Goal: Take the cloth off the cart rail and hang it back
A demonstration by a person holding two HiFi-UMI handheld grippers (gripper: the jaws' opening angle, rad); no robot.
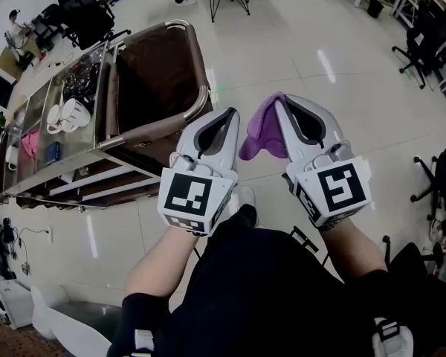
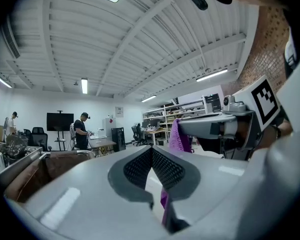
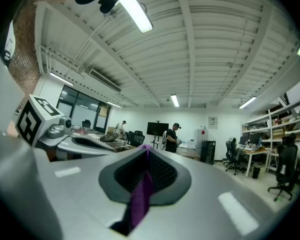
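Both forearms reach forward side by side, grippers aimed at 12 o'clock. The right gripper (image 1: 280,100) is clamped on the purple cloth (image 1: 260,131), which droops toward 7 o'clock (off the cart's rail (image 1: 198,107), at its 9 o'clock). The left gripper (image 1: 227,112) has its 2 jaws pressed together, empty.

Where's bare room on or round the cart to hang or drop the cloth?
Bare: the curved rail edging the brown bin, nearest the left claw; also the tiled floor between bin and office chairs. Crowded: the tray left of the bin, with mugs and a wire basket. The purple cloth is in the right claw.
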